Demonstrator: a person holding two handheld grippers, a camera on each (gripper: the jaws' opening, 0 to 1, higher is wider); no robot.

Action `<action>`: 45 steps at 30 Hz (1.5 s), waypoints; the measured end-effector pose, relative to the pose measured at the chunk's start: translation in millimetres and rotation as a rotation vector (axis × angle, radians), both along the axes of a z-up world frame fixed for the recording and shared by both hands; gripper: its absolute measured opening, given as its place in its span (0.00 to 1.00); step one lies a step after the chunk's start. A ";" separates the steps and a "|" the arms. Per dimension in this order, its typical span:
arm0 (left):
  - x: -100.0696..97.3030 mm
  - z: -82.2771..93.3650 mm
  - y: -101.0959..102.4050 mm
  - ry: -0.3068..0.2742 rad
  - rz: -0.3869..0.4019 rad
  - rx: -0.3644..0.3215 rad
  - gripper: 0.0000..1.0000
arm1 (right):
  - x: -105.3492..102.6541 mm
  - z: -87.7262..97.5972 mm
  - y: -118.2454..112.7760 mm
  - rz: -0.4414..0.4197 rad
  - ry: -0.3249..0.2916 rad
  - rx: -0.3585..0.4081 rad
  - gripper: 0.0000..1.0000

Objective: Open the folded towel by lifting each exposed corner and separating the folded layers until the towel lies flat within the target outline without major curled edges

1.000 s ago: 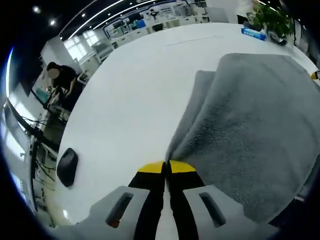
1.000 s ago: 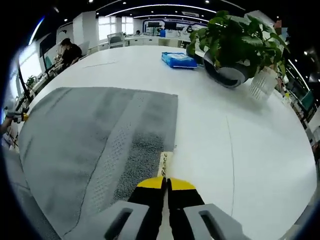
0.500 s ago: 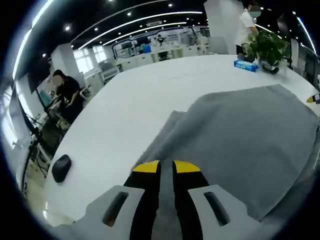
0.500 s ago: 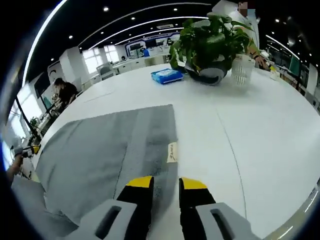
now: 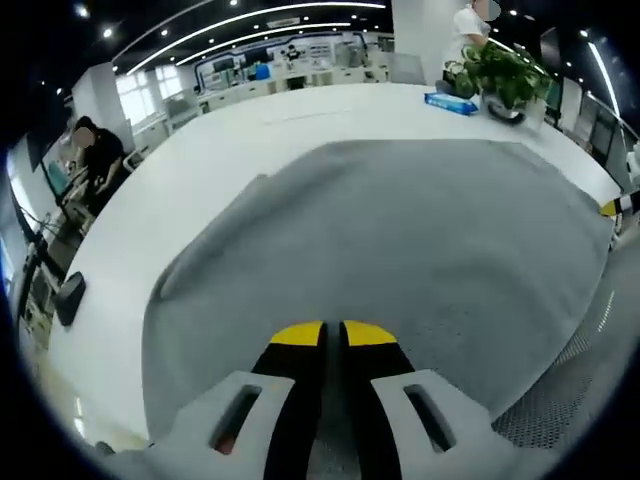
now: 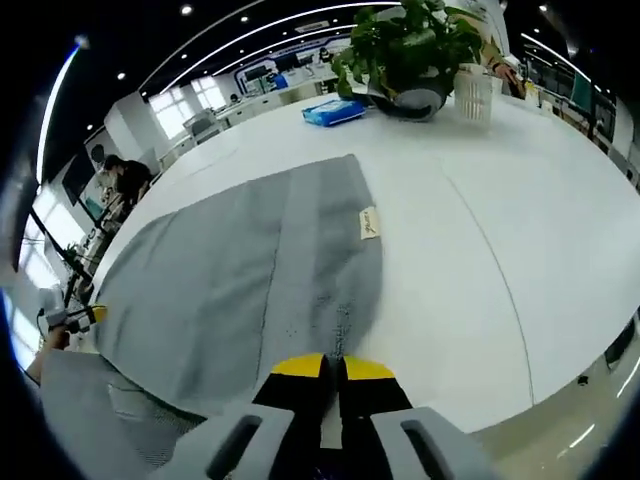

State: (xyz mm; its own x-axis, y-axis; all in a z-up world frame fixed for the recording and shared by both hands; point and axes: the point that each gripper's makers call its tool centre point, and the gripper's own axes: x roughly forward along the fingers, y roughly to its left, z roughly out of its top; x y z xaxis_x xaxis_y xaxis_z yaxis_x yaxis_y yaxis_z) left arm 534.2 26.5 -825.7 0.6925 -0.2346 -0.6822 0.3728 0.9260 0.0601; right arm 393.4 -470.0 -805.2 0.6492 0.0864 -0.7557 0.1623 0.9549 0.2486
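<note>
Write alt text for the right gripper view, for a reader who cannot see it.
The right gripper, jaws closed, pinches the near edge of a grey towel spread over a white table. A small tag sits on the towel's right edge. At the table's far side stand a potted plant and a blue packet.

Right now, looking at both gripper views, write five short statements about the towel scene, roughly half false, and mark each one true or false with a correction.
1. The grey towel lies on a white table. True.
2. A small label sits at the towel's edge. True.
3. The potted plant stands on the towel. False: it stands on bare table beyond it.
4. The blue packet lies near the plant. True.
5. The right gripper has its fingers wide apart. False: they are together.
</note>
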 end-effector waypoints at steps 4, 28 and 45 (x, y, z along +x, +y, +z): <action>-0.1 0.0 -3.2 -0.042 -0.043 0.047 0.03 | 28.9 21.0 14.0 0.055 -0.065 -0.014 0.01; 1.3 -3.6 0.0 -0.039 -0.040 0.027 0.02 | 109.0 -17.8 87.1 0.445 -0.012 -0.162 0.04; 2.4 -3.4 -2.1 0.008 -0.068 0.039 0.02 | 87.7 -2.9 63.8 0.202 -0.063 0.111 0.10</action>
State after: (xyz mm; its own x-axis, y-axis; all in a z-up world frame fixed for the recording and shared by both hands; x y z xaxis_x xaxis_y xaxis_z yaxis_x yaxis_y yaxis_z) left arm 536.6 24.4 -829.1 0.6701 -0.2543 -0.6973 0.4354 0.8956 0.0918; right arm 481.1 -406.2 -808.1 0.6561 0.2993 -0.6927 -0.0482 0.9327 0.3573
